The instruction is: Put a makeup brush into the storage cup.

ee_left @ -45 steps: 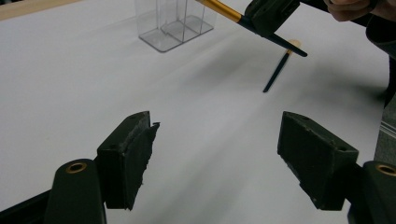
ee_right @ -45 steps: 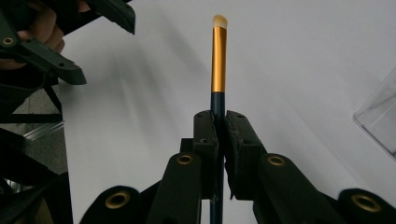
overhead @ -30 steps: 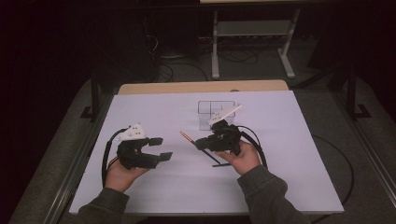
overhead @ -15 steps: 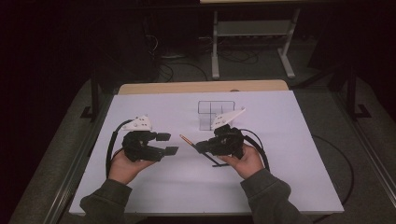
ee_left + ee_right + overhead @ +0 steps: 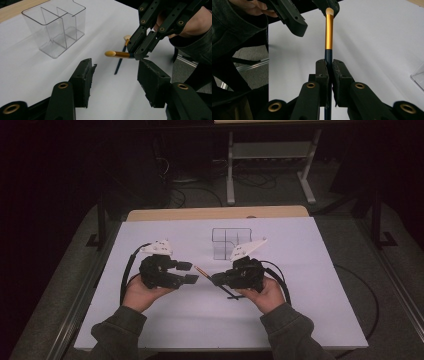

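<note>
High view: right hand-held gripper (image 5: 216, 280) is pinching a makeup brush (image 5: 201, 270) by its dark handle, gold band and pale tip sticking out to the left, lifted off the desk (image 5: 310, 295). Left hand-held gripper (image 5: 189, 272) sits just beside that tip, jaws half spread and just been closing, w/ nothing between them yet. Looks like a handover in progress. Left gripper view: a second brush (image 5: 121, 56) lies flat on the desk behind the first, and the clear divided organiser (image 5: 56, 27) stands empty at the far side, near the middle. So, by my read: one brush picked up, none stowed; still to go, the pass to the left & both brushes into the organiser.
</note>
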Tool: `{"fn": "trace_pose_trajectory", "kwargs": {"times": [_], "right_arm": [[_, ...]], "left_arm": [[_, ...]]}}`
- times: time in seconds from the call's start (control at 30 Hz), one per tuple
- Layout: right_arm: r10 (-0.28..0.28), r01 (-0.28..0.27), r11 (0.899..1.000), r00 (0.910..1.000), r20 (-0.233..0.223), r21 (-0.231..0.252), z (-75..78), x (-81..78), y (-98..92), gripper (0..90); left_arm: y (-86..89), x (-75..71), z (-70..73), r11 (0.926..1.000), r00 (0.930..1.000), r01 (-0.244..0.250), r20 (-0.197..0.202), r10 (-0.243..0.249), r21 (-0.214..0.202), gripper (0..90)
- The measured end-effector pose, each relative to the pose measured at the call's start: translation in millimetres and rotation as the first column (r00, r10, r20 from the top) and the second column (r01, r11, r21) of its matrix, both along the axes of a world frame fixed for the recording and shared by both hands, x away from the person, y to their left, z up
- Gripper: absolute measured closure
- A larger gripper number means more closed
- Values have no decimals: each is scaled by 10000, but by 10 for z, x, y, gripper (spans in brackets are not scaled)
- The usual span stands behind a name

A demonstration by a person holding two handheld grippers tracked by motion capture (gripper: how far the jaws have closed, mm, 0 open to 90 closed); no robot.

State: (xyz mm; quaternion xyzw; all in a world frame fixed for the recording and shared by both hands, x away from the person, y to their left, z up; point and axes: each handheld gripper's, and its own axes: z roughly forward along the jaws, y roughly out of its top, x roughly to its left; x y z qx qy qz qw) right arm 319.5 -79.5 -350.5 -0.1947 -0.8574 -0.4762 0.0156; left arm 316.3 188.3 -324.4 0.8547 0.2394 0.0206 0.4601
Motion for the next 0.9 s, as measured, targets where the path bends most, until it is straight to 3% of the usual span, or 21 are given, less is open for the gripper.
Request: {"fn": "trace_pose_trajectory", "kwargs": {"times": [0.9], "right_arm": [[250, -256, 9995, 9992, 320, 189, -49, -86, 17, 825]], "left_arm": [[-77, 60, -37, 9988, 9964, 487, -691, -487, -15, 628]]}}
